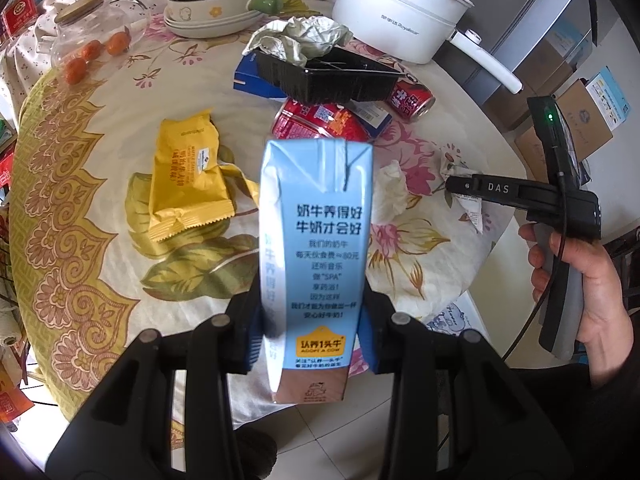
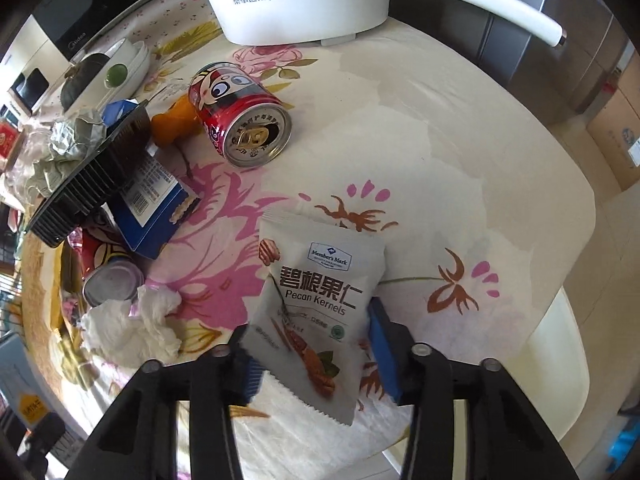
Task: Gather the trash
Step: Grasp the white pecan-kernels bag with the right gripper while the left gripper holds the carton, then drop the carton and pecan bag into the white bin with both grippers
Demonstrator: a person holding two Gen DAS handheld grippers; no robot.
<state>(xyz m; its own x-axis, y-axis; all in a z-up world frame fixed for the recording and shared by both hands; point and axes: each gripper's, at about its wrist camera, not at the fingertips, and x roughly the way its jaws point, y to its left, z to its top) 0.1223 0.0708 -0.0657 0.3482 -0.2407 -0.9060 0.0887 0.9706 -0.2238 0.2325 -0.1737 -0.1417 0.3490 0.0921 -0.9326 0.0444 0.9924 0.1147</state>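
My right hand-held gripper (image 2: pixel 316 354) has the grey pecan kernels packet (image 2: pixel 316 312) between its blue pads, close on both sides, at the near edge of the floral surface (image 2: pixel 440 140). A red can (image 2: pixel 240 116) lies on its side further in, with crumpled tissue (image 2: pixel 132 324) off left.

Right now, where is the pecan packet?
In the right wrist view, the pecan packet sits between the right gripper fingers near the table's front edge, with a crumpled tissue to its left.
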